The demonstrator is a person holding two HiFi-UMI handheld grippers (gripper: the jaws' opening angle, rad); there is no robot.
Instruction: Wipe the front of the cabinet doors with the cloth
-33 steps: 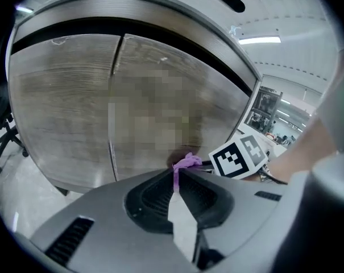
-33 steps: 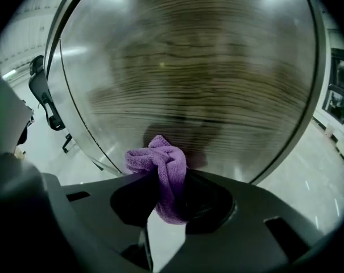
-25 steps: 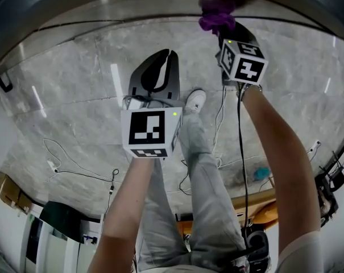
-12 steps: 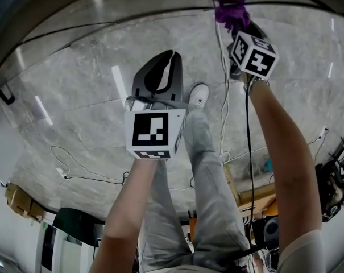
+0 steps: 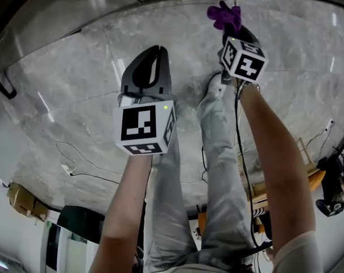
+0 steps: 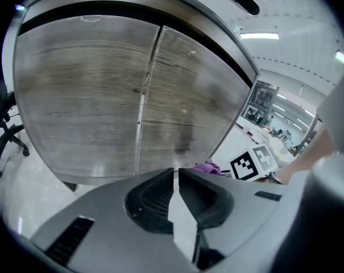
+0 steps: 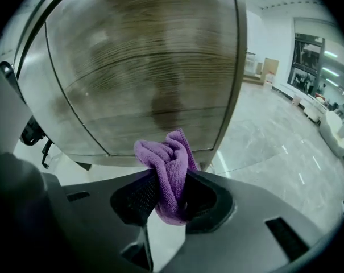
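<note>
**A:** Two grippers logged. Your left gripper (image 6: 175, 174) has its jaws drawn to a thin slit, with nothing between them. Your right gripper (image 7: 170, 181) has its jaws clamped on one purple cloth (image 7: 167, 166).

**B:** Doors counted?

**A:** Two cabinet doors (image 6: 81, 95) show in your left gripper view. They stand side by side with a vertical seam between them.

**B:** Cloth against the grippers?

**A:** The cloth is bunched between your right jaws, with a fold standing up past the tips, in front of the wood-grain door face. Contact with the door can't be told. In the head view the cloth (image 5: 224, 15) tops your right gripper, well apart from your left one.

**B:** Any writing?

**A:** Two marker cubes (image 5: 144, 128), one per gripper, carry black-and-white square patterns.
</note>
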